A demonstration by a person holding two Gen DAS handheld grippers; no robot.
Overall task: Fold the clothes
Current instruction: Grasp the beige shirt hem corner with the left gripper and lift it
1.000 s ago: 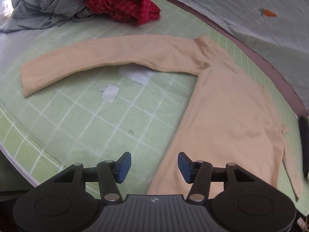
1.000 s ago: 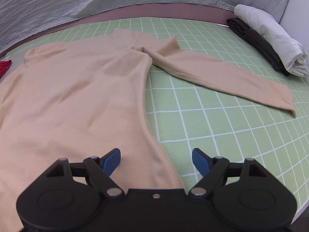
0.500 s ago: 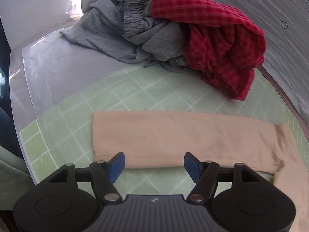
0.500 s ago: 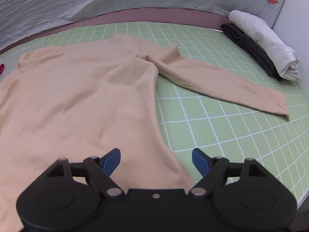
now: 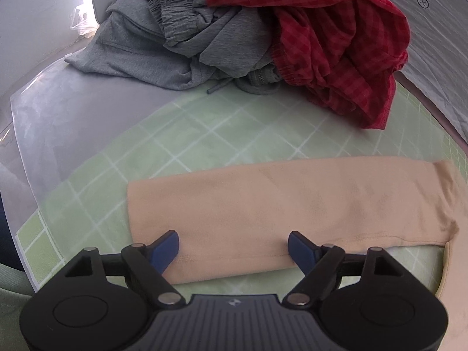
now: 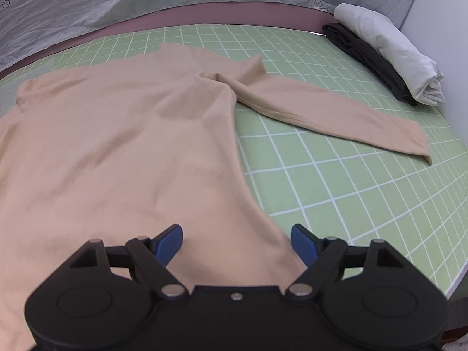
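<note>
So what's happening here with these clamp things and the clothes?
A person is folding laundry with a hand-held gripper in each hand. A beige long-sleeved top lies spread flat on a green grid mat. The left gripper is open over the end of one sleeve; the right gripper is open at the top's bottom edge. Nothing is gripped or folded yet. Crumpled grey clothes and a red checked garment wait nearby, and two folded items sit aside.

left gripper (image 5: 233, 248) and right gripper (image 6: 237, 241) both tilted downward, jaws apart.
</note>
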